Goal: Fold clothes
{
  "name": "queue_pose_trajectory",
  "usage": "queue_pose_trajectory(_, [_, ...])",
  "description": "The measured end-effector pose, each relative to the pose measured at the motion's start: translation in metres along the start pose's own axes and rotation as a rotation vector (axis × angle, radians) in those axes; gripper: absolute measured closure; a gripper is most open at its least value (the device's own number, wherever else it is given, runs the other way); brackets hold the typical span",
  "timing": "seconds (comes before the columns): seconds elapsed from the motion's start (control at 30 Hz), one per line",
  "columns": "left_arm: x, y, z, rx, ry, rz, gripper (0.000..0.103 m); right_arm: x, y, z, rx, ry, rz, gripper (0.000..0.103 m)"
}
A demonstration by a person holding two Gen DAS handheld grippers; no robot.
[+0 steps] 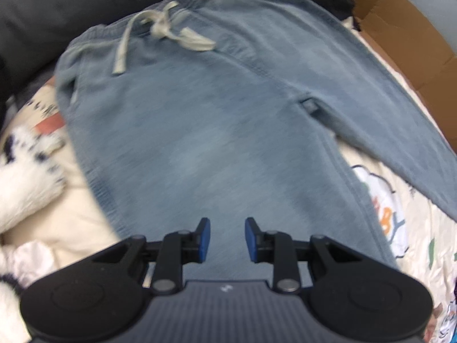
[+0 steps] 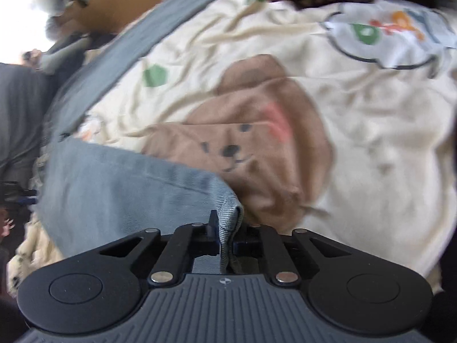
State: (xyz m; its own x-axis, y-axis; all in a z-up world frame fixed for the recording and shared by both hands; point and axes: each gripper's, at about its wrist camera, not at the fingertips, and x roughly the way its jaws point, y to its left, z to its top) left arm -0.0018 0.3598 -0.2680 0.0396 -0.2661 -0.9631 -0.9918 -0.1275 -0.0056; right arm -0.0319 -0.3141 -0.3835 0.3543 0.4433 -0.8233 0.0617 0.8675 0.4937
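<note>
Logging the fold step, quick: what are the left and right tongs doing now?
Left tongs: open, empty, above the blue pants.
Right tongs: shut on the pants' hem.

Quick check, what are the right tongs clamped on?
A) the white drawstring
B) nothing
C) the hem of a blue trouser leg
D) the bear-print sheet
C: in the right wrist view the right tongs pinch a fold of the blue trouser hem, with the bear-print sheet lying free beyond it.
</note>
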Motion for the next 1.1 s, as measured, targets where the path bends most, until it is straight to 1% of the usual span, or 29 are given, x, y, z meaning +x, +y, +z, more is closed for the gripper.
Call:
queue_pose_trajectory(0.07, [0.005,-0.012,0.004,0.02,-0.006,-0.017,0.074,-0.004,0.0,-0.001,0.018,0.004,-0.01,0.098])
queue_pose_trajectory(0.17, [0.014,-0.031,0.011,0.057,-0.013,-0.035,0.074,-0.011,0.007,0.0,0.003,0.008,-0.05,0.098])
queue_pose_trajectory(0.3, [0.032,-0.055,0.016,0.107,-0.013,-0.048,0.074,-0.02,0.009,0.004,0.042,0.007,-0.082,0.099])
queue_pose_trajectory(0.5, [0.06,-0.09,0.02,0.186,-0.003,-0.06,0.074,-0.028,0.013,0.004,0.058,0.009,-0.127,0.099])
queue_pose_trajectory(0.57, [0.071,-0.096,0.023,0.2,0.006,-0.065,0.074,-0.029,0.011,0.004,0.068,0.011,-0.141,0.099])
queue_pose_trajectory(0.67, [0.087,-0.1,0.029,0.168,0.03,-0.076,0.074,-0.033,0.007,0.004,0.079,0.011,-0.171,0.1])
queue_pose_trajectory(0.83, [0.106,-0.113,0.032,0.219,0.038,-0.052,0.074,-0.027,0.001,0.005,0.091,0.019,-0.197,0.1])
queue_pose_trajectory(0.93, [0.109,-0.121,0.035,0.256,0.016,-0.045,0.074,-0.016,-0.003,0.006,0.109,0.031,-0.229,0.099])
queue_pose_trajectory(1.07, [0.108,-0.126,0.044,0.248,0.021,-0.057,0.074,-0.008,0.001,0.005,0.072,0.051,-0.292,0.092])
queue_pose_trajectory(1.1, [0.107,-0.127,0.046,0.253,0.025,-0.061,0.074,-0.01,0.001,0.005,0.066,0.052,-0.299,0.092])
